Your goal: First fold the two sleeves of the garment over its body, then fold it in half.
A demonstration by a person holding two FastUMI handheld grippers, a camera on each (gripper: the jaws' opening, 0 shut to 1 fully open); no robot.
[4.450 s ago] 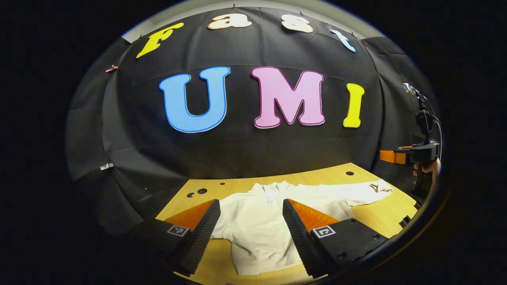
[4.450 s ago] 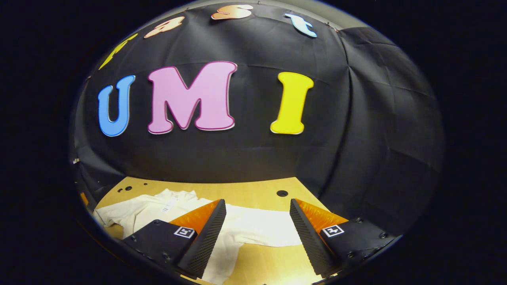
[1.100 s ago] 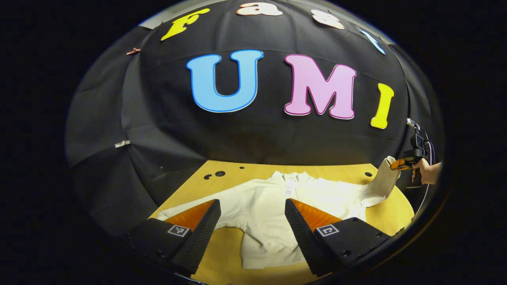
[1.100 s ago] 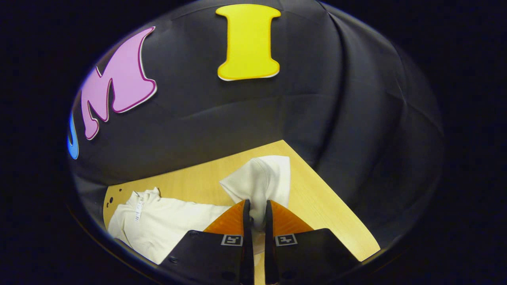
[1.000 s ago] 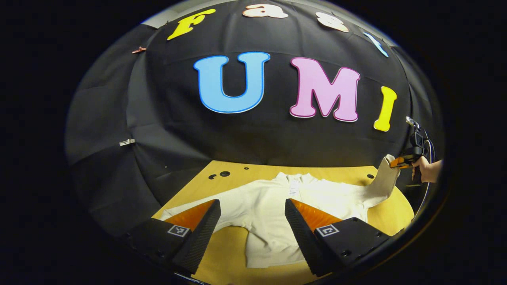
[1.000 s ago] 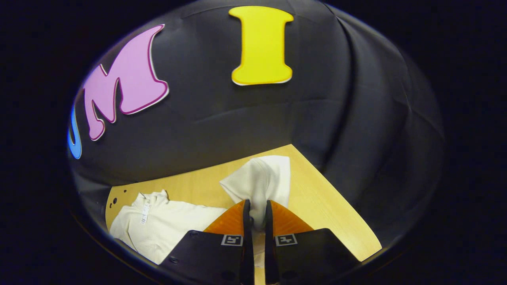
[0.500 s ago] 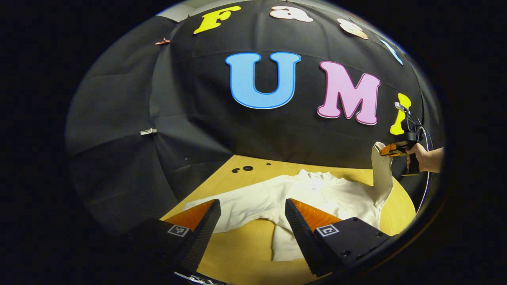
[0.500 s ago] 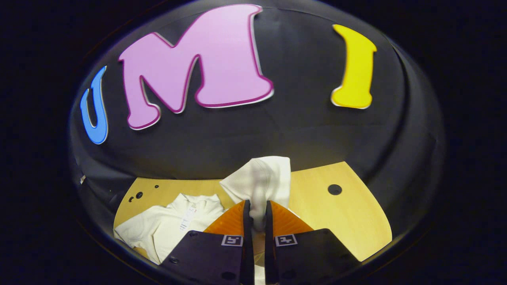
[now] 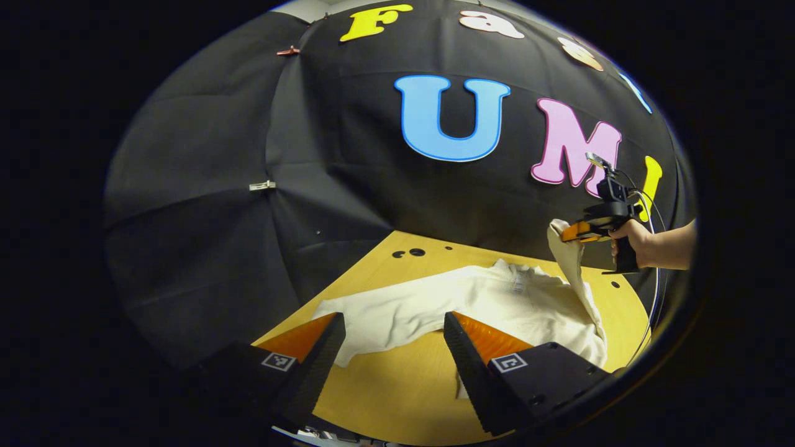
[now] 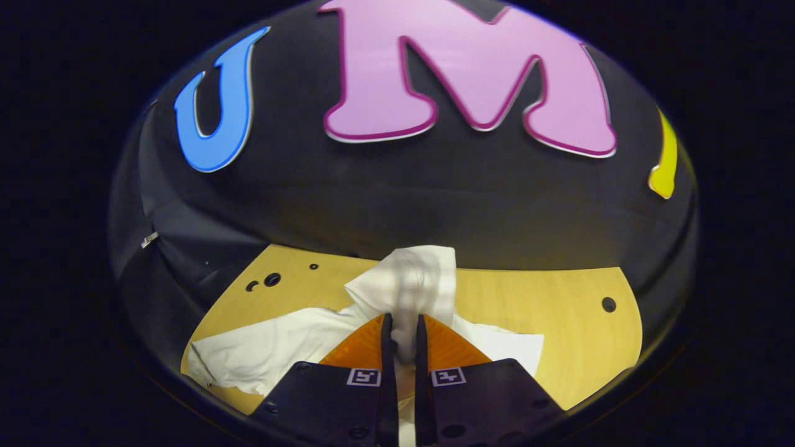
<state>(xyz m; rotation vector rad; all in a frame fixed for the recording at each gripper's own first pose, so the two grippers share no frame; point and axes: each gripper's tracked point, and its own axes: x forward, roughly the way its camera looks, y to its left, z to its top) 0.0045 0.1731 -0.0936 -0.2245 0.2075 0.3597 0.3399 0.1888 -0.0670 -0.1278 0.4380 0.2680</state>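
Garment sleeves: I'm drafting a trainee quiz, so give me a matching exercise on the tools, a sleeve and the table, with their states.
1. left tool
2. right tool
3. free sleeve
4. table

A. shut on the held sleeve, raised
B. light wood with holes
C. open, holding nothing
D. lying flat

Pairs: 1-C; 2-A; 3-D; 4-B.

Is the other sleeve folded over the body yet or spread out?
Spread: sleeve lies flat on the table, beside the body.

The right gripper pinches a bunched sleeve between both fingers. Beneath it, the white garment lies on the wooden table.
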